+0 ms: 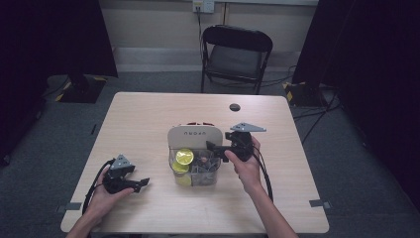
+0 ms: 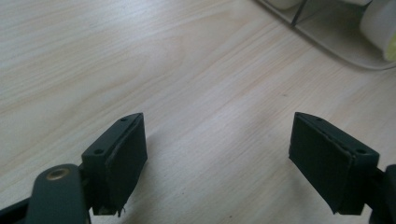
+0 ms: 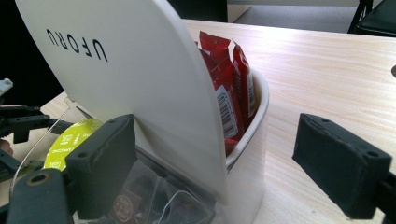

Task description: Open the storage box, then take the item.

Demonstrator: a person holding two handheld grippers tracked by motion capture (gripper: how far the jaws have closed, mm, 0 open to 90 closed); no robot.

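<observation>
A white organiser (image 1: 194, 136) marked UFORU stands mid-table, with clear front bins. Yellow-lidded capsules (image 1: 184, 157) lie in the left bin and red packets (image 1: 198, 124) stand behind its tall panel. My right gripper (image 1: 214, 148) is open at the organiser's right side. In the right gripper view its jaws (image 3: 215, 154) straddle the end of the white panel (image 3: 130, 70), with the red packets (image 3: 224, 70) behind it and a yellow capsule (image 3: 70, 140) at left. My left gripper (image 1: 142, 183) rests open near the front left. Its jaws (image 2: 217, 140) hold nothing above bare wood, and the organiser's corner (image 2: 336, 42) is at the top right.
A black folding chair (image 1: 236, 54) stands behind the table. A round cable hole (image 1: 235, 107) sits in the tabletop (image 1: 148, 114) behind the organiser. Dark curtains hang at both sides. Tape marks (image 1: 319, 203) lie near the front edge.
</observation>
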